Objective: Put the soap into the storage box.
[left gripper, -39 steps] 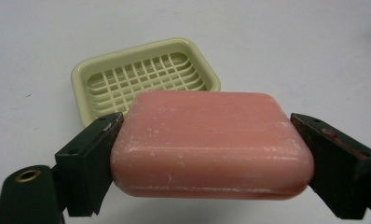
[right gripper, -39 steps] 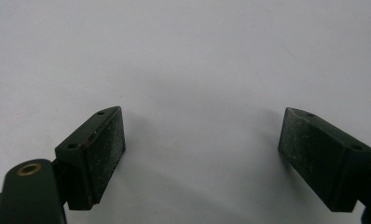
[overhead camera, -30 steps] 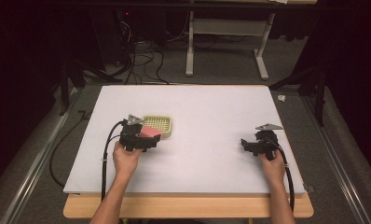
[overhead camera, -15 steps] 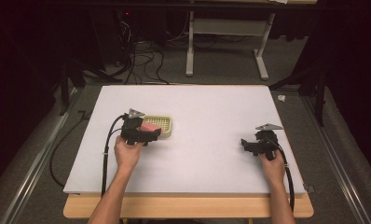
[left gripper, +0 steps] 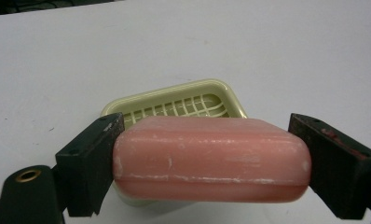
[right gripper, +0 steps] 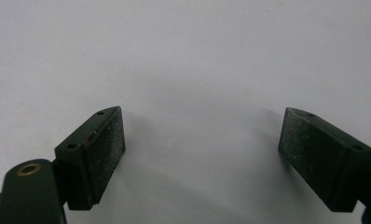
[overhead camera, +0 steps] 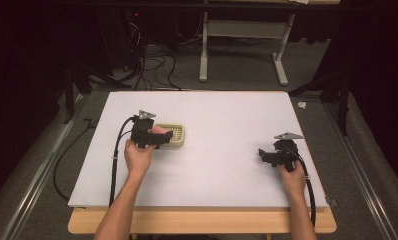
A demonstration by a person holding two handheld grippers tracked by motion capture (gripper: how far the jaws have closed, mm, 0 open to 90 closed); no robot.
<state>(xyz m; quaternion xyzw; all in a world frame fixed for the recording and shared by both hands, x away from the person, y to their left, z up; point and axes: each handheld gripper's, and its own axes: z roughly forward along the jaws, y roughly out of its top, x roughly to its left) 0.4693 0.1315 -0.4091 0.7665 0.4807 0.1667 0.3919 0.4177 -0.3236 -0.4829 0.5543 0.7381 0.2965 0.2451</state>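
A pink bar of soap (left gripper: 211, 158) is clamped lengthwise between the jaws of my left gripper (left gripper: 211, 161), held just above the near edge of a cream slotted soap dish (left gripper: 183, 105). From the high view, the left gripper (overhead camera: 163, 136) sits at the left end of the soap dish (overhead camera: 176, 135), with a bit of the soap (overhead camera: 159, 130) showing pink. My right gripper (overhead camera: 264, 156) rests at the right side of the white table top (overhead camera: 227, 120). Its jaws stand wide apart in the right gripper view (right gripper: 202, 154) with bare table between them.
The white board lies on a wooden table whose front edge (overhead camera: 202, 222) shows at the bottom. Cables trail from both grippers toward the person. Beyond the far edge are a dark floor, table legs (overhead camera: 203, 55) and loose cables.
My left gripper has carried the soap forward and a little right, up to the soap dish. The right gripper has stayed where it was.
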